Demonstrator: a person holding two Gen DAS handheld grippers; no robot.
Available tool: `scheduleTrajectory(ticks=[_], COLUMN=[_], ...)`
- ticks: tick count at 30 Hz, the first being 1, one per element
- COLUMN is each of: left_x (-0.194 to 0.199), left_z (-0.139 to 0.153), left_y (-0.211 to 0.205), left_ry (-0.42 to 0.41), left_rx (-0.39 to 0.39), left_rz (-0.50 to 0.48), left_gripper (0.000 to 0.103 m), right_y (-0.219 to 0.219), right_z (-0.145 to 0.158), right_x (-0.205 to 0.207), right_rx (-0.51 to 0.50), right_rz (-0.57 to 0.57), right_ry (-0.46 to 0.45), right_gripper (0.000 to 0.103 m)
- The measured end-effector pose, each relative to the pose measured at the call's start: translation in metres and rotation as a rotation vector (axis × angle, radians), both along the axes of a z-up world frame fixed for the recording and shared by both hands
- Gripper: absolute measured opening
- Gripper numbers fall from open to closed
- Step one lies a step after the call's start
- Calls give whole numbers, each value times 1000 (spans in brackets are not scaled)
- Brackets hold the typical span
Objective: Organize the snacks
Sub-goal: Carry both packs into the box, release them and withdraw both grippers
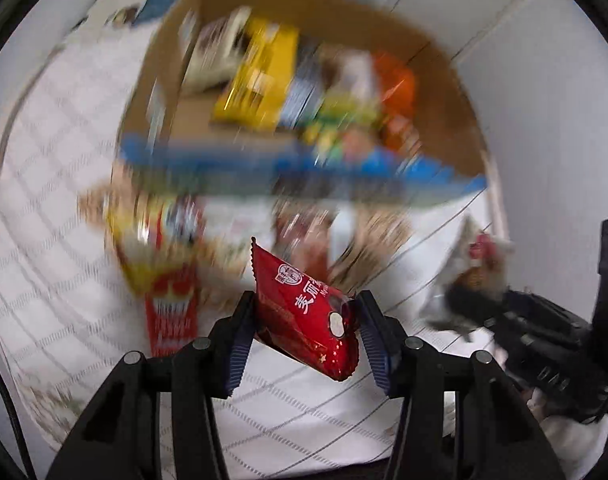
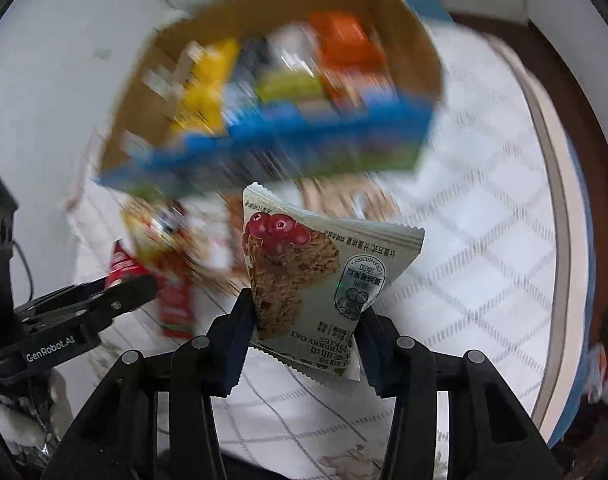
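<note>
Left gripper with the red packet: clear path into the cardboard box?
Probably yes. The left gripper is shut on the red packet, the cardboard box is open-topped ahead, and nothing stands between them; the right gripper is off to the side.

Each camera sits just behind its own claw and looks steeply down along the two fingers. The left wrist view looks past the left claw (image 1: 305, 316) onto a white quilted cloth (image 1: 64, 240), with an open cardboard box (image 1: 443, 92) ahead of the fingers and the right claw (image 1: 455, 300) off to its right. The right wrist view looks past the right claw (image 2: 305, 312) at the same box (image 2: 415, 52) and cloth (image 2: 483, 240), with the left claw (image 2: 140, 286) to its left. Both views are close and blurred.
</note>
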State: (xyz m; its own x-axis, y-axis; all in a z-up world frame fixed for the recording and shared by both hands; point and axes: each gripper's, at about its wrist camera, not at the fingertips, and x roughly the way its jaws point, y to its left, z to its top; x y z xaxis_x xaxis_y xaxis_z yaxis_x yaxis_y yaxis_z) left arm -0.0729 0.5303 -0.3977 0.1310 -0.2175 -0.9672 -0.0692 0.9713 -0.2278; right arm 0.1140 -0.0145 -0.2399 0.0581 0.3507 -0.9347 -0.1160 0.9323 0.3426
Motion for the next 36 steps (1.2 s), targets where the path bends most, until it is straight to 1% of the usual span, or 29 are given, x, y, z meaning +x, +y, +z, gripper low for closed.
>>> scheduleTrajectory(ticks=[1,2,3,5,6,7,10,13,17,20,21,22,23,24,27,31,36], left_x=[9,27,36,59,69,79,109,130,144,150,151,153,154,155,155,153,149], left_z=[12,15,19,27,31,31,11,-15,-50,-72,-79,-85,-92,-95,-98,-99,-84], left_y=[-3,16,14,16,21,24,33,45,54,56,57,58,60,62,66,70,73], left_ry=[-29,-48,-63,-87,-94,-94,-53,-2,64,122,141,153,170,173,155,146,113], left_rx=[6,15,26,56,73,94,136,161,173,180,191,194,191,191,198,192,201], left_rz=[-6,-12,-14,-16,-16,-18,-17,-15,-21,-25,-24,-24,-22,-15,-8,2,10], left_gripper=[48,48,48,48,48,48,48,48,48,53,55,63,70,77,77,77,77], right_y=[6,9,13,17,13,14,26,33,44,52,55,59,60,59,52,42,24], right_z=[15,24,34,46,50,48,36,20,-12,-38,-48,-57,-61,-63,-65,-65,-55], right_x=[12,20,33,56,68,82,113,130,148,153,156,159,161,164,167,169,172], right_rx=[14,20,16,-22,-40,-55,-128,-187,-264,-308,-313,-313,-321,-310,-282,-277,-214], right_rz=[9,14,21,35,36,40,65,93,129,163,172,181,180,165,138,111,41], right_ry=[-34,-56,-86,-134,-144,-145,-139,-107,-53,4,28,50,63,69,80,77,69], right_gripper=[50,50,50,50,50,50,50,50,50,52,60,82,92,97,97,97,97])
